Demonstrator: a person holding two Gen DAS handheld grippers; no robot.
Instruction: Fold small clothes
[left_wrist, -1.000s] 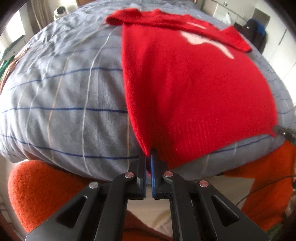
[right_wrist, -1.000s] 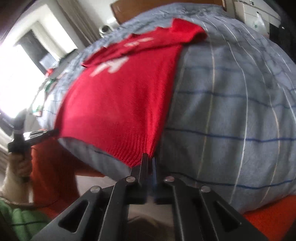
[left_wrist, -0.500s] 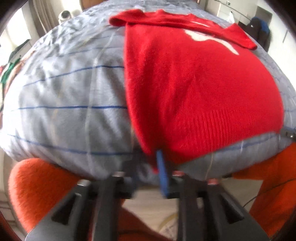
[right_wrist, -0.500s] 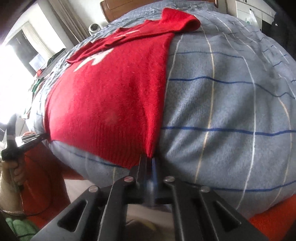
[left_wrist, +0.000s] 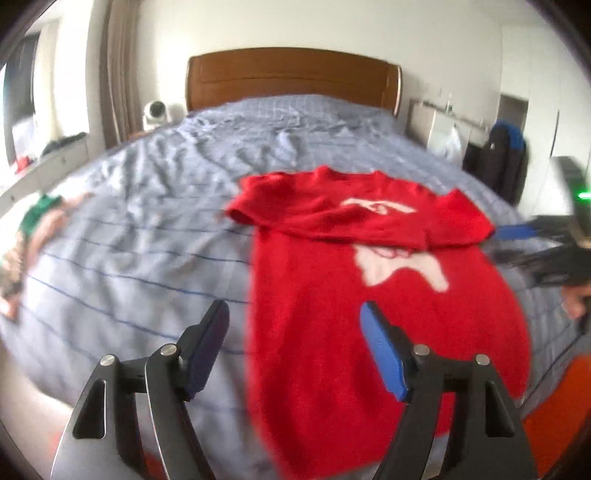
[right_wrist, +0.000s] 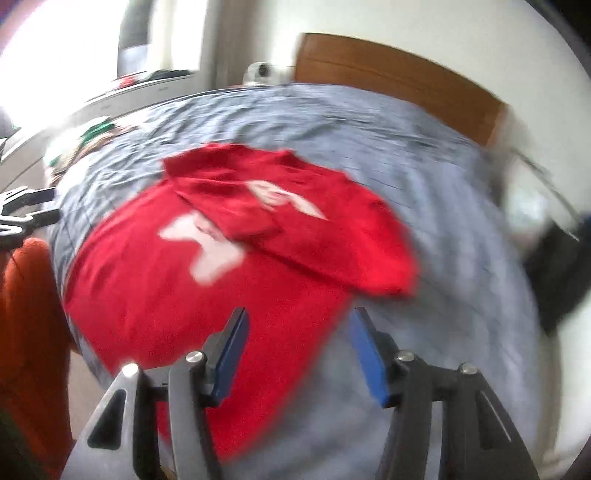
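A red knitted top (left_wrist: 343, 306) with a white print lies flat on the blue checked bed cover (left_wrist: 147, 229), its sleeves folded across the chest. It also shows in the right wrist view (right_wrist: 207, 280). My left gripper (left_wrist: 293, 314) is open and empty, raised above the top's left edge near the hem. My right gripper (right_wrist: 297, 319) is open and empty, raised above the top's right edge. The right gripper also shows at the right edge of the left wrist view (left_wrist: 532, 240). Both views are blurred by motion.
A wooden headboard (left_wrist: 291, 74) stands at the far end of the bed. Other small clothes (left_wrist: 33, 225) lie on the bed's left side. An orange seat (right_wrist: 26, 332) sits by the near edge. A dark bag (left_wrist: 506, 158) stands to the right.
Both grippers let go of the top's hem corners, opened and rose up and back from the bed edge. The top now lies flat on the cover.
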